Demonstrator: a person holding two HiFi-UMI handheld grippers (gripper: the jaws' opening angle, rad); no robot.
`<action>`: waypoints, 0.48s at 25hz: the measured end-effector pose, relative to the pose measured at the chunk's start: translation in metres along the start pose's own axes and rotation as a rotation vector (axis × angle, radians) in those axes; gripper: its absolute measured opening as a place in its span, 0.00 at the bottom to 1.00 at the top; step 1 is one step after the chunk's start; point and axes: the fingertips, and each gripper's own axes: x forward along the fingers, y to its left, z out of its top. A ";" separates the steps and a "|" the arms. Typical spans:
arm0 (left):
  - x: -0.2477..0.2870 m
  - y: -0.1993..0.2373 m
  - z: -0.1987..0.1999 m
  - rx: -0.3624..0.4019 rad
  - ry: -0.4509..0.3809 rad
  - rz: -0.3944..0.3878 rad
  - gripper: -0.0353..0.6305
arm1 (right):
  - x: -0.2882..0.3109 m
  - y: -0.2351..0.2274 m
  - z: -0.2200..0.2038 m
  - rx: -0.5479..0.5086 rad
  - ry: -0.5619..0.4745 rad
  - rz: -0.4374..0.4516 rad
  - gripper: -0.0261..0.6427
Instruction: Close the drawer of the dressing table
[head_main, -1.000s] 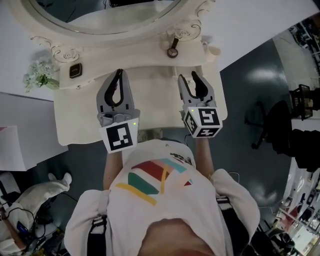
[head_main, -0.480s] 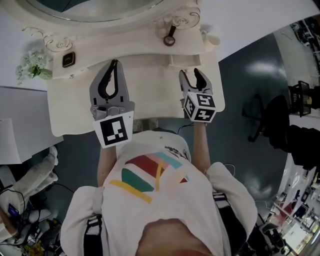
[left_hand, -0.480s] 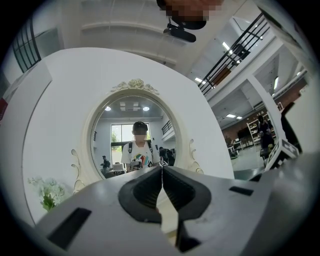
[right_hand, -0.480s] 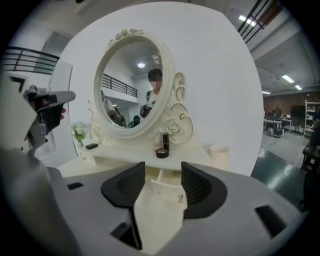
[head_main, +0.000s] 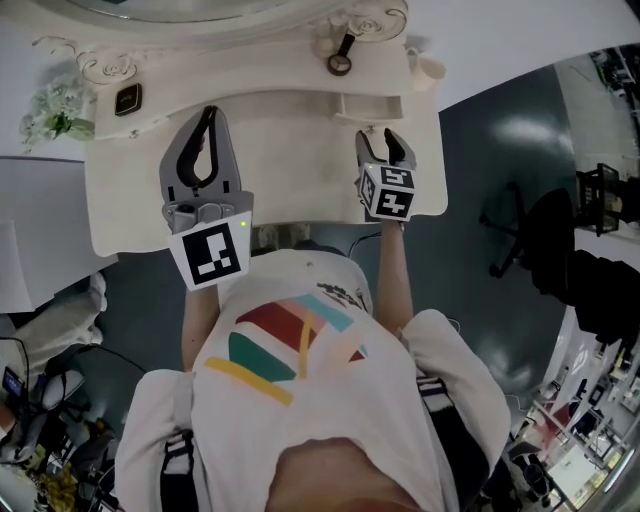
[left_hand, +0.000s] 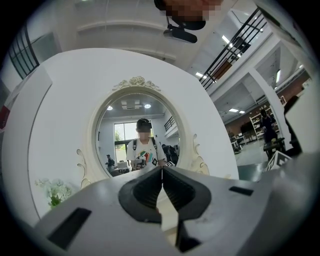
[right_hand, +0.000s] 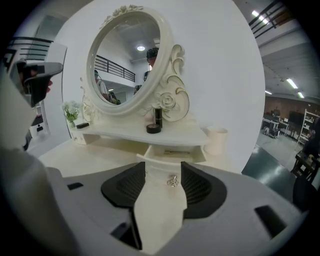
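The cream dressing table (head_main: 290, 170) has a small drawer (head_main: 370, 106) pulled out of its raised shelf on the right. In the right gripper view the drawer's front (right_hand: 161, 172) and its metal knob (right_hand: 172, 182) show between the jaws, and its open top (right_hand: 175, 151) lies just behind. My right gripper (head_main: 384, 142) is open just in front of the drawer, angled down; its pads (right_hand: 199, 186) stand clear of the front. My left gripper (head_main: 207, 125) hovers over the tabletop's left half, shut and empty (left_hand: 161, 170), facing the oval mirror (left_hand: 142, 135).
On the shelf stand a black bottle with a round lid (right_hand: 156, 120), a cream cup (right_hand: 216, 140), a small dark box (head_main: 127, 98) and a sprig of flowers (head_main: 55, 110). An office chair (head_main: 545, 240) stands on the dark floor to the right.
My right gripper has sunk and tipped down to the drawer's front, and its jaws have widened. The left gripper has hardly moved.
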 end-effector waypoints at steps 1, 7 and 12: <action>0.000 0.001 -0.001 0.004 0.001 0.004 0.06 | 0.003 -0.001 -0.004 0.001 0.011 0.000 0.32; -0.005 0.008 -0.006 0.030 0.019 0.032 0.06 | 0.019 -0.010 -0.025 -0.023 0.062 -0.036 0.29; -0.008 0.016 -0.009 0.042 0.033 0.052 0.06 | 0.029 -0.016 -0.042 -0.010 0.110 -0.052 0.28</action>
